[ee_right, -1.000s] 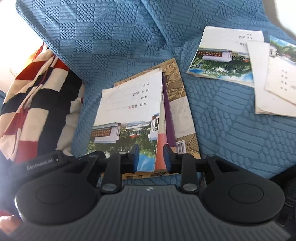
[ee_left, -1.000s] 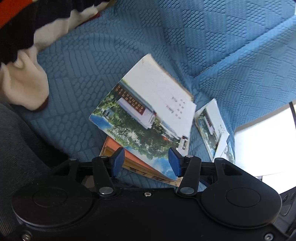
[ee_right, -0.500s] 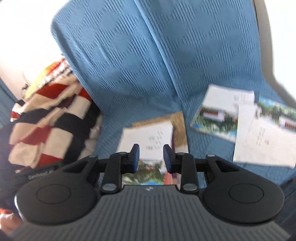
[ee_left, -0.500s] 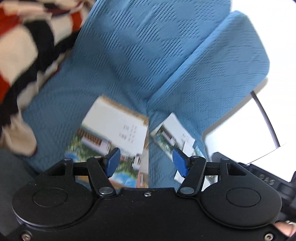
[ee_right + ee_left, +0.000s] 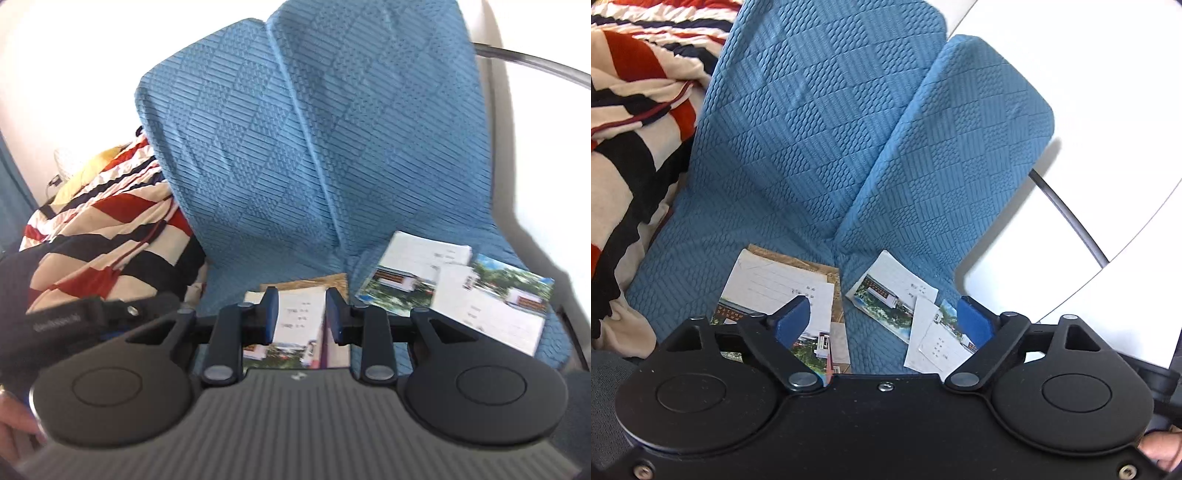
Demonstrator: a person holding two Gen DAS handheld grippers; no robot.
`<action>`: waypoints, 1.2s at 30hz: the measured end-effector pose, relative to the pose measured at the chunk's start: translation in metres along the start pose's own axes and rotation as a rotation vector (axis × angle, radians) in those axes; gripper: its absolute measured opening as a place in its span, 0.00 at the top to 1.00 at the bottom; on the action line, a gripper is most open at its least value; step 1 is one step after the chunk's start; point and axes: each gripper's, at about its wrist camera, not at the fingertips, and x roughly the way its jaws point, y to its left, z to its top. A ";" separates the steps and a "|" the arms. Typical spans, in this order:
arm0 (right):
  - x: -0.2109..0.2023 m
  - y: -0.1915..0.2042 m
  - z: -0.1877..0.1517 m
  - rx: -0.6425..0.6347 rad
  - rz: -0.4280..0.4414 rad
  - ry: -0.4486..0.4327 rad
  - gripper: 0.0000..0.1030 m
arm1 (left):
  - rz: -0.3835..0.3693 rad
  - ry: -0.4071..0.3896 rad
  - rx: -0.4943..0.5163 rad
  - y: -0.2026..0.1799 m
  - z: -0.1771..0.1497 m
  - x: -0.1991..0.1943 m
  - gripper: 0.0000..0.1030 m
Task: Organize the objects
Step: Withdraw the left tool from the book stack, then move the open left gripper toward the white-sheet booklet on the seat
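A stack of picture-covered booklets [image 5: 768, 291] [image 5: 284, 350] lies on a brown book [image 5: 809, 264] on the left seat of the blue sofa [image 5: 812, 129]. Two or three loose booklets [image 5: 897, 291] [image 5: 491, 306] overlap on the right seat. My left gripper [image 5: 882, 314] hangs above the seats; its jaws are opening wide with nothing between them. My right gripper [image 5: 301, 302] hovers over the stack, its pads a small gap apart and holding nothing.
A red, black and cream striped blanket [image 5: 628, 110] [image 5: 103, 229] is heaped on the sofa's left end. Beyond the right armrest are a white surface [image 5: 1108, 147] and a grey metal tube [image 5: 1067, 218]. The sofa's tall back cushions [image 5: 295, 129] rise behind the seats.
Both grippers have risen and drawn back from the stack, so the booklets look smaller and the backrest fills the views. The left jaws have spread wider; the right jaws kept their gap.
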 end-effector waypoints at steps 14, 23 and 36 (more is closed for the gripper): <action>-0.016 -0.028 -0.049 0.038 -0.115 0.019 0.69 | -0.014 0.027 0.087 -0.033 -0.035 0.013 0.01; -0.018 -0.050 -0.059 0.059 -0.166 0.028 0.59 | -0.027 0.057 0.120 -0.053 -0.046 0.035 0.01; -0.023 -0.079 -0.063 0.090 -0.216 0.019 0.19 | -0.037 0.093 0.136 -0.072 -0.056 0.052 0.01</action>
